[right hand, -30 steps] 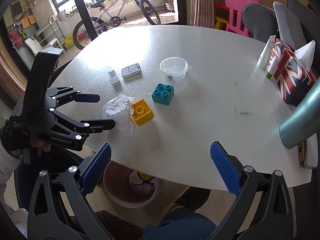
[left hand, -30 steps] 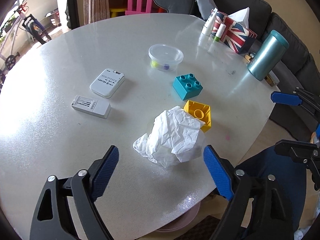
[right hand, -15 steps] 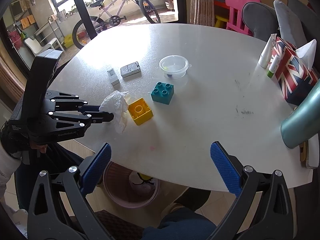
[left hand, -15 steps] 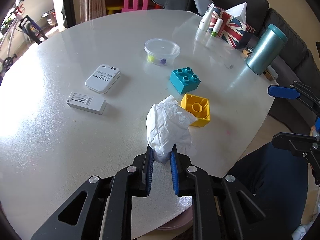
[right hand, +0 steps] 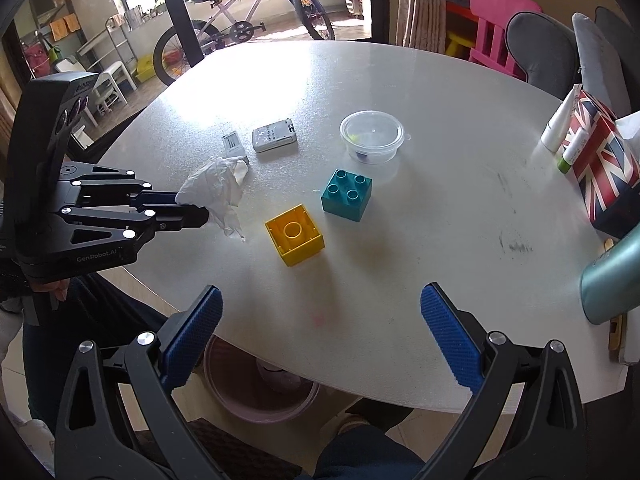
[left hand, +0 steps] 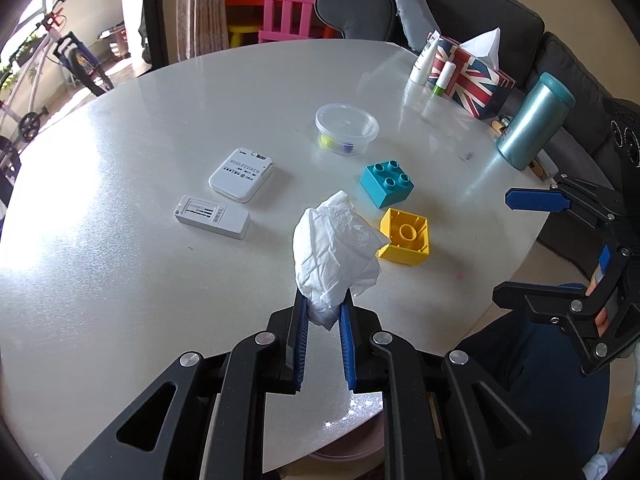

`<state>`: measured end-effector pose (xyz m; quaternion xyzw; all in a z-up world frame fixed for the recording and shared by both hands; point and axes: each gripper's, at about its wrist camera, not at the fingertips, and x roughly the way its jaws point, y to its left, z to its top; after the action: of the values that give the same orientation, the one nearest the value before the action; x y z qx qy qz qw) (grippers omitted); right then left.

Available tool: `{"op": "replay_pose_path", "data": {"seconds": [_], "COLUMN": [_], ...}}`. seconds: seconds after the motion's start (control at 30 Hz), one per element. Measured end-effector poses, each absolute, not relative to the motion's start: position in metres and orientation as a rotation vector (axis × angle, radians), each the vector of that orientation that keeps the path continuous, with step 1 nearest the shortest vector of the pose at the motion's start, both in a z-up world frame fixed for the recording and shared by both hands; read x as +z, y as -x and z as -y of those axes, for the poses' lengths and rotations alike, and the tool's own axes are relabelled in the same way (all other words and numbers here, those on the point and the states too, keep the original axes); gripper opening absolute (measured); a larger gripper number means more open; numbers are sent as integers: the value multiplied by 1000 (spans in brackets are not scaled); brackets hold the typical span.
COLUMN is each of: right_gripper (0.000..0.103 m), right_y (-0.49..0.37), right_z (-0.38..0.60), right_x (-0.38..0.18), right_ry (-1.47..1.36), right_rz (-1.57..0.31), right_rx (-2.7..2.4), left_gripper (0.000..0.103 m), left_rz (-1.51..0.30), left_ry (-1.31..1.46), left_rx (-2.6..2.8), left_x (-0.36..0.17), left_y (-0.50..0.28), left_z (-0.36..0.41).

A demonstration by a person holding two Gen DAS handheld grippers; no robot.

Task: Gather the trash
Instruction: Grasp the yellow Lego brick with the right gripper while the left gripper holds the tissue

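A crumpled white tissue is pinched between the blue pads of my left gripper, which is shut on it and holds it just above the table near the front edge. The right wrist view shows the same tissue at the tips of the left gripper. My right gripper stands open over the table's front edge with nothing between its fingers. A pink bin sits on the floor under the table edge, with something pale inside.
On the white round table lie a yellow brick, a teal brick, a lidded clear tub, two white devices, a flag-patterned tissue box, small tubes and a teal flask. A sofa stands behind.
My left gripper went from wide open around the tissue to shut on it, and the tissue now stands bunched upright off the table. The right gripper kept still.
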<state>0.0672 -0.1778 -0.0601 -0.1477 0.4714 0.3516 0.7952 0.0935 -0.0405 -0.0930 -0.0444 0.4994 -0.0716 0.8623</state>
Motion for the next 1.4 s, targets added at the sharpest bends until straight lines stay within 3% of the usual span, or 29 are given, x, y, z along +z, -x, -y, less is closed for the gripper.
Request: {"op": "replay_pose_path", "data": {"seconds": [0.57, 0.8, 0.9, 0.97, 1.0, 1.4], "right_gripper": [96, 76, 60, 42, 38, 36], "right_y": [-86, -92, -95, -95, -95, -85], "right_z": [143, 128, 122, 120, 119, 130], "right_x": [-75, -85, -88, -89, -89, -69], "right_ry": [405, 445, 456, 459, 458, 406], "right_rz": [-1051, -1089, -1099, -1101, -1100, -1058], "right_rx": [812, 826, 826, 829, 830, 825], "left_gripper": [15, 15, 15, 15, 15, 15], "left_rz": [-1024, -1021, -1022, -1022, -1023, -1009], "left_ry": [116, 127, 132, 136, 137, 146], "left_rx": [-123, -120, -121, -122, -122, -124], "left_x": [-83, -82, -83, -83, -84, -76], "left_y": [-84, -83, -81, -80, -79, -64], "left_z": [25, 21, 19, 19, 19, 22]}}
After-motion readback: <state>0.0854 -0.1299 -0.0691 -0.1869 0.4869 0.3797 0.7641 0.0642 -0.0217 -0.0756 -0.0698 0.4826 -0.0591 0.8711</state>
